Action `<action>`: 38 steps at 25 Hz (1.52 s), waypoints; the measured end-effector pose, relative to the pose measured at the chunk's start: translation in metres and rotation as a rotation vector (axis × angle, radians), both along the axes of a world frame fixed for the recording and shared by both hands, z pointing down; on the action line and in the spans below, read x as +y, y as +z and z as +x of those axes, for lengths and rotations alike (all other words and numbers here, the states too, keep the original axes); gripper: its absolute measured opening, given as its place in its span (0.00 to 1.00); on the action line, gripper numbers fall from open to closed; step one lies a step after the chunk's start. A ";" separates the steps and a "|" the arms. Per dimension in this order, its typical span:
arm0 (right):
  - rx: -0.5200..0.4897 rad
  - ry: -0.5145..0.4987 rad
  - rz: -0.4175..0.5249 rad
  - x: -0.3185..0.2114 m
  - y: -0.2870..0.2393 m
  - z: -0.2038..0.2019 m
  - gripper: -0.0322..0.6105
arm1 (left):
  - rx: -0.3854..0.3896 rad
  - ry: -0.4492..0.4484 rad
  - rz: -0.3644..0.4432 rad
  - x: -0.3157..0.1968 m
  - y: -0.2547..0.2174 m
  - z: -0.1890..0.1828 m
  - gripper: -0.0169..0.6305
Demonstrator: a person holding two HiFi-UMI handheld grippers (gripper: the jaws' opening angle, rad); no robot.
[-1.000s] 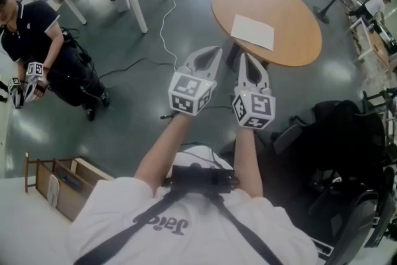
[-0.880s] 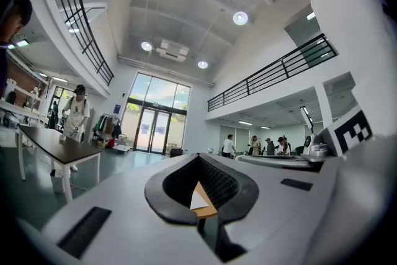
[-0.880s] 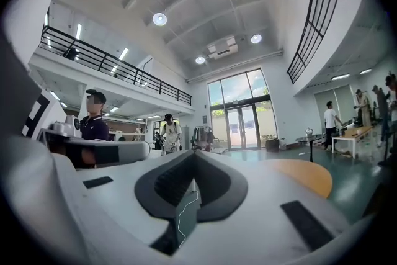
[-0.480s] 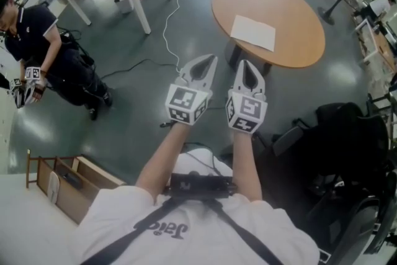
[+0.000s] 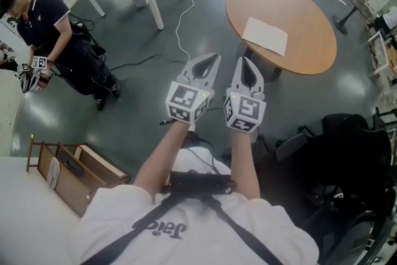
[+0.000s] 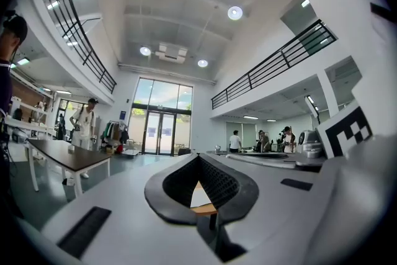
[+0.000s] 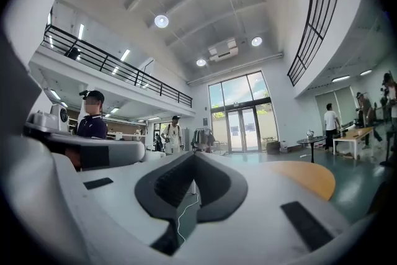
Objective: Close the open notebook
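Head view: the left gripper (image 5: pixel 213 58) and right gripper (image 5: pixel 243 61) are held side by side in the air. The flat white open notebook (image 5: pixel 265 36) lies on the round tan wooden table (image 5: pixel 310 18), ahead of both claws and off to the right, well apart.

Left gripper view: the left gripper (image 6: pixel 198 157) has its jaw tips touching, gripping nothing (a sliver of white notebook (image 6: pixel 200 197) shows straight ahead through them).

Right gripper view: the right gripper (image 7: pixel 194 154) is likewise pinched together and empty, with the table (image 7: pixel 304 177) to its right.
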State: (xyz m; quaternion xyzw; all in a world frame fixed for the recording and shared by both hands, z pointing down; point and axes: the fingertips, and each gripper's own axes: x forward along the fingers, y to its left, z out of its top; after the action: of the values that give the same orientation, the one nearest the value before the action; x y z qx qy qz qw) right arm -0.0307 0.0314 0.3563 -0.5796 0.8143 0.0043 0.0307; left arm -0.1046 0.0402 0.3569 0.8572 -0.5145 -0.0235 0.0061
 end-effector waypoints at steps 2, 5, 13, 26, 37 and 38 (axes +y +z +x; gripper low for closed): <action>-0.005 0.004 0.007 0.003 -0.004 0.001 0.08 | -0.006 0.001 -0.006 0.002 -0.001 -0.001 0.04; -0.020 0.023 0.004 -0.004 -0.005 0.007 0.08 | -0.017 0.022 -0.008 -0.007 -0.001 0.003 0.04; -0.064 0.014 -0.004 -0.019 -0.006 0.047 0.08 | -0.015 0.132 -0.029 -0.051 -0.002 0.049 0.05; -0.035 0.043 -0.066 -0.082 0.017 0.091 0.08 | 0.035 0.218 -0.102 -0.134 0.023 0.094 0.05; -0.016 0.113 -0.043 -0.161 0.010 0.097 0.08 | 0.065 0.221 -0.090 -0.216 0.018 0.083 0.04; -0.015 0.119 -0.039 -0.168 0.009 0.097 0.08 | 0.064 0.224 -0.088 -0.223 0.018 0.083 0.05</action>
State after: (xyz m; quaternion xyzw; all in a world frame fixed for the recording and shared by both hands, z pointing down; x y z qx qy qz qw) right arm 0.0658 -0.1362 0.3654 -0.6274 0.7782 -0.0138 0.0251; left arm -0.0215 -0.1825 0.3750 0.9069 -0.4157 -0.0276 0.0627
